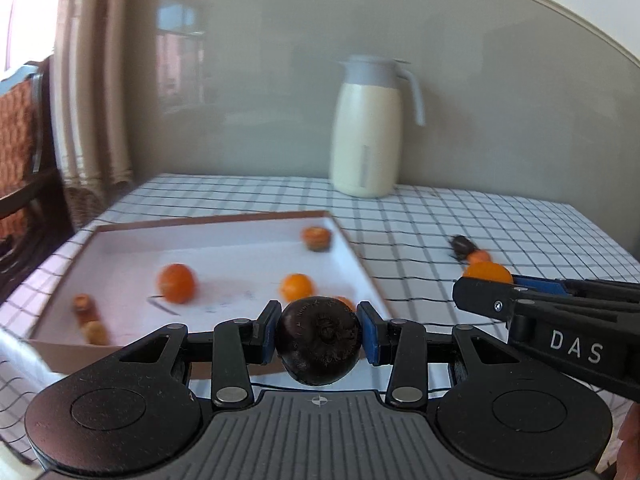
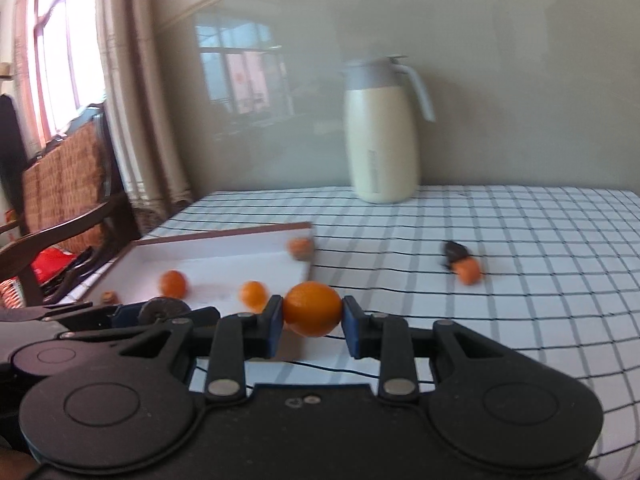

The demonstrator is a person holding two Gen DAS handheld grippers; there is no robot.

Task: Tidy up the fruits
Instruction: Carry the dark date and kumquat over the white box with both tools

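At the far left a wicker-backed wooden chair [image 2: 68, 196] stands by the curtain [image 2: 132, 92]. Beside it, on the checked tablecloth [image 2: 520, 320], lies a shallow white tray [image 1: 120, 232] with a brown rim. Inside it sit a small brownish fruit [image 1: 83, 303] near the left wall, a round orange [image 1: 176, 283], a second orange [image 1: 296, 287] further right, and an orange-brown fruit [image 1: 316, 237] in the far right corner.

The left gripper [image 1: 319, 338] hangs over the tray's near right corner, its blue pads [image 1: 271, 334] pressed against both sides of a dark purple mangosteen [image 1: 319, 340], which is lifted clear of the cloth.

Just to its right, the right gripper [image 2: 313, 318] clamps an orange fruit [image 2: 313, 309] between its blue pads [image 2: 276, 326], held above the cloth beside the tray's right edge.

Behind, near the wall, stands a cream thermos jug [image 2: 382, 132] with a grey lid and handle.

Further right, on the bare cloth well apart from the tray, a small orange fruit [image 2: 469, 271] lies touching a dark fruit [image 2: 454, 251]; blur hides what kind they are.
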